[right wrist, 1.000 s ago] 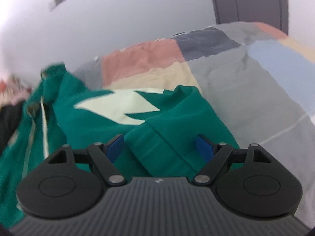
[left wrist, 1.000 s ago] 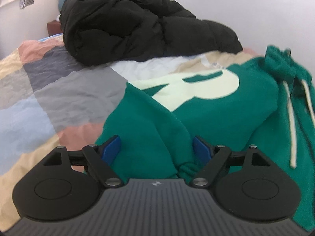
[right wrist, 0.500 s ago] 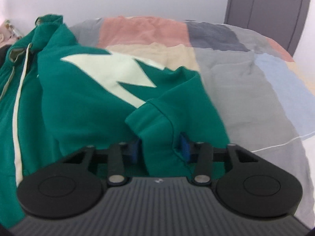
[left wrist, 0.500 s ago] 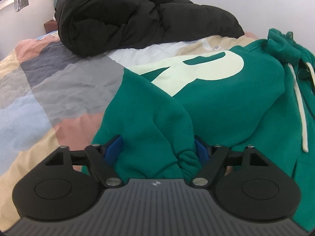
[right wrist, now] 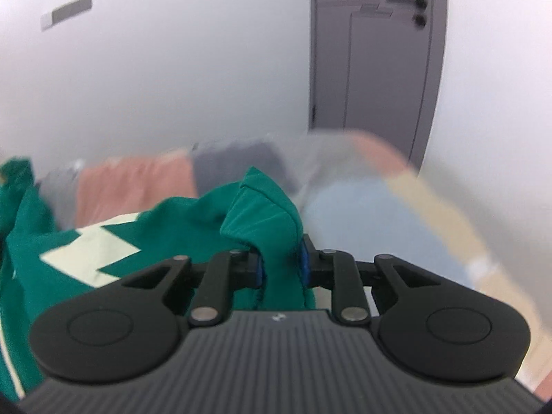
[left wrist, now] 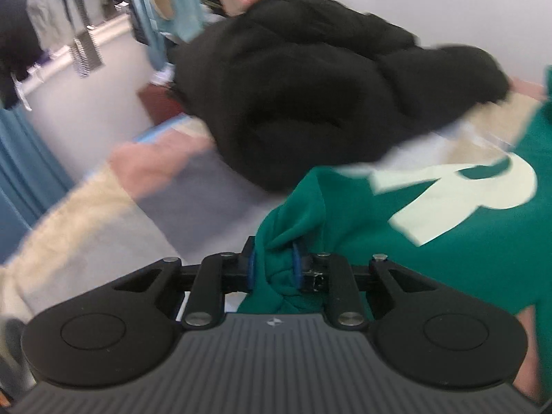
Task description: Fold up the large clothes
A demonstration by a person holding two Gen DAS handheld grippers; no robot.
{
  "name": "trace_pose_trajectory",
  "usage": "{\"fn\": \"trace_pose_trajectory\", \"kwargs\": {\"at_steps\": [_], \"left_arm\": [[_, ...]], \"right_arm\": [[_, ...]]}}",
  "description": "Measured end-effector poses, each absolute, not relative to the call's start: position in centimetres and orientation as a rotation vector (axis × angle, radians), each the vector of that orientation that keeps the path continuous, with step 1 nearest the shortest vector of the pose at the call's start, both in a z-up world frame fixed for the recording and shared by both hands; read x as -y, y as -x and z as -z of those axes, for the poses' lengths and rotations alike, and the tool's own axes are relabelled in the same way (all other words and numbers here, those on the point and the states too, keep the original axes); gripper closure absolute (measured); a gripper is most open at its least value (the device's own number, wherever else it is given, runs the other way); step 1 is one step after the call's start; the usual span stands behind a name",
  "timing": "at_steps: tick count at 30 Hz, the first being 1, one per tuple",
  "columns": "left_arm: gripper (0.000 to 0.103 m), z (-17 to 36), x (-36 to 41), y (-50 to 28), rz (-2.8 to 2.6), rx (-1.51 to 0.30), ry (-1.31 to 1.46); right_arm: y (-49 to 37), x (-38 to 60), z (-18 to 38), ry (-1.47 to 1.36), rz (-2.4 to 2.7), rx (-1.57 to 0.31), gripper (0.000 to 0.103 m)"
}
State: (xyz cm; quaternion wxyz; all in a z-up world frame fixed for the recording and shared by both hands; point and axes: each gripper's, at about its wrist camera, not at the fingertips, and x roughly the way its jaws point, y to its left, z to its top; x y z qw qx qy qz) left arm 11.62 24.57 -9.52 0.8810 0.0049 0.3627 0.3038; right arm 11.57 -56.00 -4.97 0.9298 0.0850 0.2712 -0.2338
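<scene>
Patchwork bed [left wrist: 86,214] filling the lower half of both views, blurred by motion: cream, pink, grey and pale blue squares. Bare quilt at 9 o'clock in the left view and at 3 o'clock in the right view [right wrist: 379,214].

Black puffy coat [left wrist: 327,96] heaped at 12 o'clock in the left view, on the far side of the bed, just beside the hoodie's upper edge. Hanging clothes [left wrist: 41,17] and a white wall at 10 o'clock, beyond the bed's edge. In the right view, white wall at 11 o'clock and a grey door [right wrist: 376,62] at 1 o'clock, past the bed's far edge.

Green hoodie [left wrist: 448,258] with a large pale letter, spread on the bed from centre to 3 o'clock in the left view, from centre to 9 o'clock in the right view [right wrist: 103,241].

Left gripper [left wrist: 274,264] at 6 o'clock, just closed, clenched on a bunched fold of hoodie cloth. Right gripper [right wrist: 281,264] at 6 o'clock, also just closed, pinching a ribbed hoodie edge that stands up in a peak above the blue pads [right wrist: 304,258].
</scene>
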Motion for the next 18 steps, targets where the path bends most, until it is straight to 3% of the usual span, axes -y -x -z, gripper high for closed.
{"fn": "trace_pose_trajectory", "kwargs": {"at_steps": [10, 13, 18], "left_arm": [[0.081, 1.6, -33.1, -17.7, -0.781, -0.636, 0.035], [0.081, 2.9, -34.5, -20.7, -0.830, -0.664, 0.037], [0.080, 8.5, -36.3, -23.5, -0.882, -0.726, 0.030]], "right_arm": [[-15.1, 65.8, -2.1, -0.105, 0.646, -0.419, 0.082], [-17.0, 67.6, -0.3, -0.090, 0.688, -0.430, 0.082], [-19.8, 71.0, 7.6, -0.149, 0.740, -0.547, 0.082]]}}
